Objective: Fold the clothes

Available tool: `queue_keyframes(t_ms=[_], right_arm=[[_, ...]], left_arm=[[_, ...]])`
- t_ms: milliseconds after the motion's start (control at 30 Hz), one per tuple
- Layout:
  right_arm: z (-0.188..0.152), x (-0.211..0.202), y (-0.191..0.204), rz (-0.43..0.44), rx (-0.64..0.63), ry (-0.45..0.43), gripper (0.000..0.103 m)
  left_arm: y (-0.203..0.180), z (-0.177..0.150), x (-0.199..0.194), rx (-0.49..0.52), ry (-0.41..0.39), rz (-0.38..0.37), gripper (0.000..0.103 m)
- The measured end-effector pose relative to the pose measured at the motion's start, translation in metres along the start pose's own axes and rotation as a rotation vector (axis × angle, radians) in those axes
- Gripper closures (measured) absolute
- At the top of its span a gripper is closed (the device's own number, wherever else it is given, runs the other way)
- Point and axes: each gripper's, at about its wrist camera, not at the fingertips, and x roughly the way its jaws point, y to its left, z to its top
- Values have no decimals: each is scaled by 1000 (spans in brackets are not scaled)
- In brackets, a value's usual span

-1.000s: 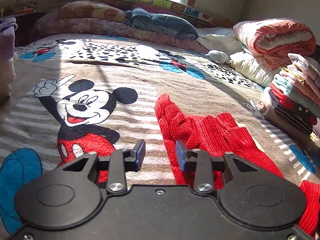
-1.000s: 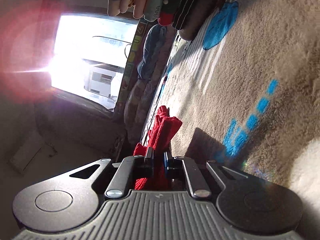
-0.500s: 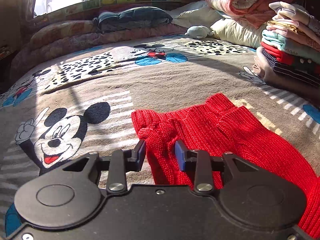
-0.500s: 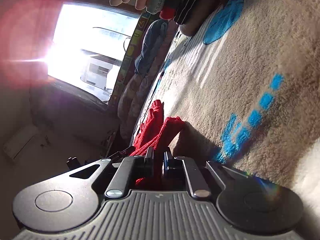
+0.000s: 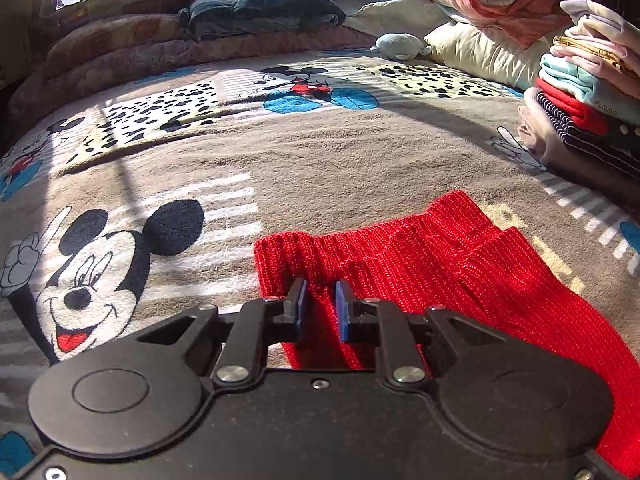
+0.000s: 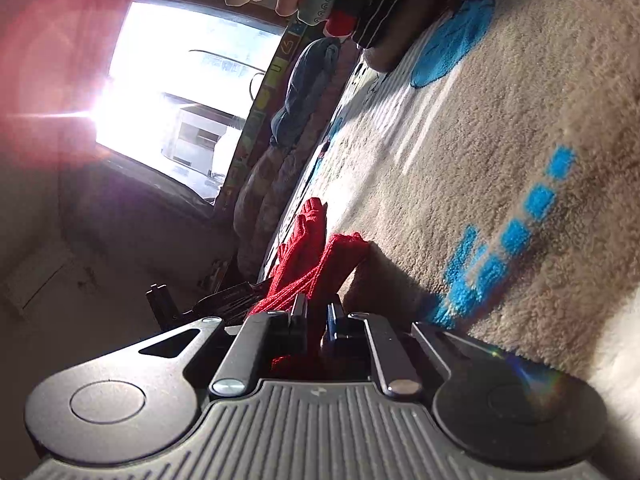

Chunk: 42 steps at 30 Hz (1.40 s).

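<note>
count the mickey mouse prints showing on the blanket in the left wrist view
3. One large face at near left, one at far centre, one partial at the left edge. More may be hidden under the red sweater or clothes stack.

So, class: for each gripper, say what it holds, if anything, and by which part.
The right gripper is shut on the red knitted garment, pinching a bunched edge. The left gripper is open, its fingers astride the garment's ribbed edge, holding nothing yet.

Two wrist views, low over the bed [image 5: 360,152]

Left sits level; right is rolled sideways. Both face the window [image 6: 188,92] and share the red knit [image 5: 460,272].
</note>
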Motion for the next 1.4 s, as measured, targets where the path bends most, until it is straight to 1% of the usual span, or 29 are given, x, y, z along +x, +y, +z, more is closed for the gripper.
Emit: queue_keyframes(t_ms=[67, 167, 200, 267, 300, 400, 467, 500, 567, 633, 700, 767, 800, 833, 867, 900, 933, 967, 1000, 1067, 1100, 1167, 1233, 1300, 1333, 1400], right_arm=[[1, 1, 1, -1, -1, 1, 92], [1, 1, 2, -3, -3, 1, 92], [1, 1, 2, -3, -4, 1, 92], [1, 1, 3, -5, -5, 0, 92], [0, 1, 3, -6, -5, 0, 92], [0, 1, 3, -6, -5, 0, 92], [0, 2, 3, -6, -5, 0, 92], [0, 2, 3, -6, -5, 1, 92], [0, 2, 3, -6, -5, 1, 92], [0, 2, 3, -7, -4, 1, 92], [0, 2, 3, -7, -4, 1, 92], [1, 2, 3, -7, -4, 1, 92], [1, 2, 3, -6, -4, 2, 92], [1, 2, 3, -6, -4, 2, 92], [1, 2, 3, -5, -4, 2, 92], [1, 2, 3, -5, -4, 2, 92], [0, 2, 3, -5, -4, 1, 92], [0, 2, 3, -5, -4, 1, 92], [0, 2, 3, -4, -4, 0, 92], [0, 2, 2, -1, -5, 0, 92], [0, 1, 1, 0, -5, 0, 92], [0, 0, 1, 3, -4, 0, 92], [0, -1, 0, 7, -3, -1, 92], [0, -3, 0, 10, -3, -2, 92], [0, -2, 0, 12, -4, -3, 92], [0, -3, 0, 15, -7, -5, 92]], left_arm=[[4, 2, -16, -32, -26, -7, 89], [1, 6, -27, -31, -28, -13, 89], [-3, 7, -28, -12, -15, -15, 89], [-15, 11, -23, 47, 28, -17, 85], [-22, 12, -20, 82, 47, -6, 85], [-39, 12, -3, 180, 124, 52, 85], [-38, 9, 8, 183, 162, 88, 85], [-35, 8, 9, 162, 161, 98, 85], [-31, 6, 6, 114, 142, 105, 91], [-28, 6, -1, 70, 102, 97, 96], [-24, 9, -14, 4, 40, 68, 97], [-23, 14, -24, -53, -4, 41, 97], [-23, 15, -24, -73, -12, 30, 97], [-23, 15, -19, -88, 0, 24, 97], [-23, 13, -12, -93, 23, 40, 97], [-23, 9, -1, -80, 60, 71, 97], [-23, 3, 7, -72, 91, 61, 94], [-21, 1, 8, -77, 90, 37, 93], [-20, 2, 3, -91, 76, 15, 93], [-13, 5, -20, -136, 12, -56, 93], [-10, 6, -31, -147, -15, -73, 93], [-7, 1, -58, -143, -59, -79, 93], [-5, -12, -83, -123, -78, -91, 93], [-9, -28, -101, -89, -79, -98, 93], [-12, -37, -107, -70, -78, -108, 93], [-22, -52, -106, -40, -51, -132, 93]])
